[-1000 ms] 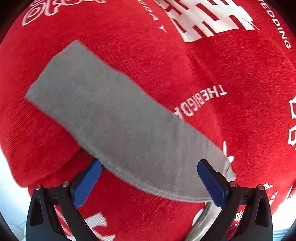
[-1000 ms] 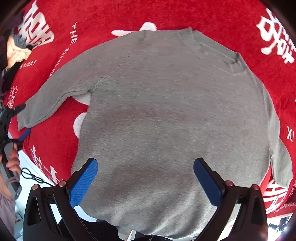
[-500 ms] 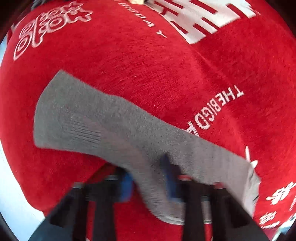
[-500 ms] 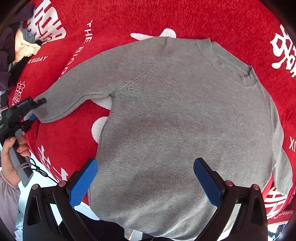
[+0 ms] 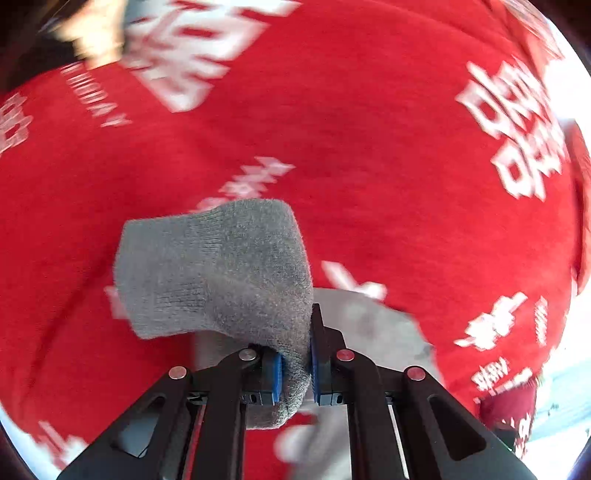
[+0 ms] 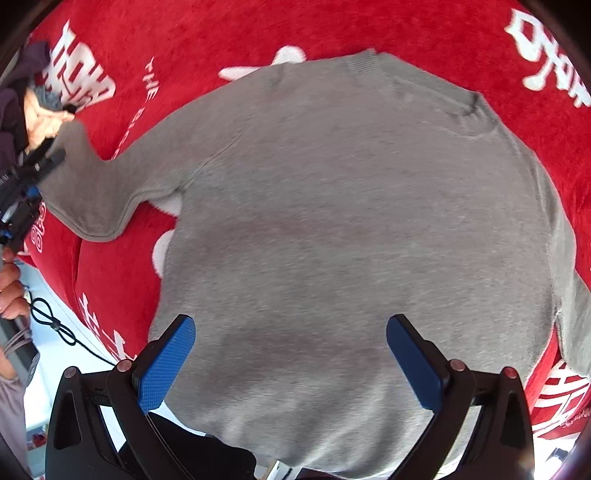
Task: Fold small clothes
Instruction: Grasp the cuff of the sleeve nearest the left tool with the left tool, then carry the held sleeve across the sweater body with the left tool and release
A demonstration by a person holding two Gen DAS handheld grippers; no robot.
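A small grey knit sweater (image 6: pixel 351 221) lies flat on a red cloth with white lettering (image 6: pixel 221 33). My left gripper (image 5: pixel 295 363) is shut on the sweater's left sleeve (image 5: pixel 221 273) near the cuff and holds it lifted above the cloth; the cuff end droops over the fingers. In the right wrist view the same gripper (image 6: pixel 26 184) holds the raised sleeve (image 6: pixel 96 192) at the far left. My right gripper (image 6: pixel 291 350) is open and empty, hovering over the sweater's lower body near the hem. The other sleeve (image 6: pixel 569 295) lies along the right side.
The red cloth (image 5: pixel 369 147) covers the table and hangs over its near edge. A person's hand (image 6: pixel 11 291) with a black cable (image 6: pixel 51 321) is at the left edge of the right wrist view. Pale floor shows beyond the table edge.
My left gripper closed on the sleeve near the cuff and lifted it off the cloth, carrying it inward toward the sweater's body. The right gripper stayed open over the hem.
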